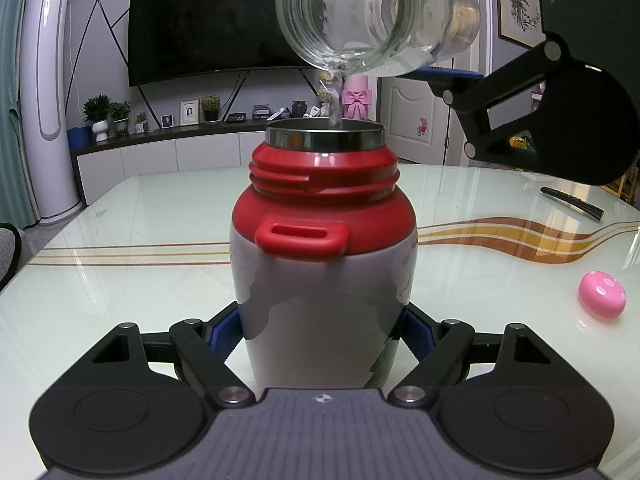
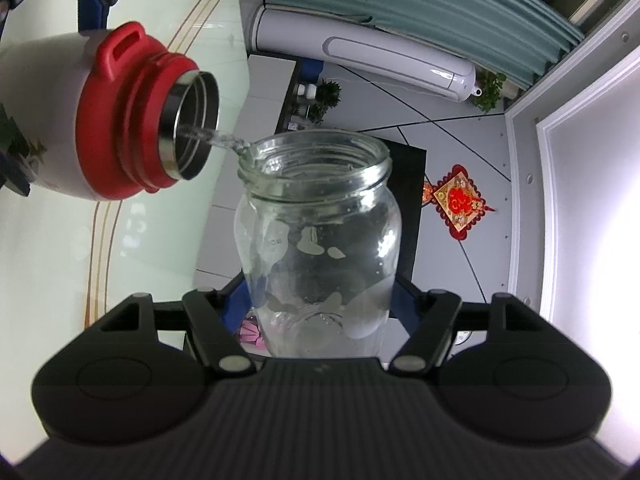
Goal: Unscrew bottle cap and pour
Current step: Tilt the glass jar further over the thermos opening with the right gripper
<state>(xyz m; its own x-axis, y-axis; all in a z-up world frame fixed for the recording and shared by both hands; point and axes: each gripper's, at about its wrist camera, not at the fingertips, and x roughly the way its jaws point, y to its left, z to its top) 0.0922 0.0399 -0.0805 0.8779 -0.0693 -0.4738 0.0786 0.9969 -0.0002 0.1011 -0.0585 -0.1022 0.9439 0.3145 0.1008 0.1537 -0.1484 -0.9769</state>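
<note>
Glass jar (image 2: 318, 236) is what's doing the pouring, and it's clamped low on its body between the blue-padded fingers of the right gripper (image 2: 320, 312), tipped right over on its side so the open mouth points down. It's uncapped, with only a bit of water pooled along the lower side. In the left wrist view you see the same jar (image 1: 376, 16) hanging up top, with the right gripper (image 1: 456, 76) coming in from the right side.

Closest to the left camera, the left gripper (image 1: 320, 336) has its two fingers pressed against either side of the flask (image 1: 320, 280), down near the base. That flask is a squat white one with a red shoulder and a red loop handle facing the camera, standing upright on the glossy table (image 1: 120, 280). Its cap is off too, so the steel rim is wide open.

A thin stream of water (image 1: 335, 96) runs off the jar's lip and drops straight into the flask's mouth. From the right wrist you can see the stream (image 2: 216, 138) landing inside the steel neck of the flask (image 2: 100, 120).

Further out on the table there's a pink spotted mushroom-looking thing (image 1: 602, 293) off to the right, well apart from the flask, and a dark remote (image 1: 572, 203) beyond that. Way back there's a big TV (image 1: 208, 24) on the wall above a low cabinet and a tall white tower air conditioner (image 1: 50, 96) in the left corner.
</note>
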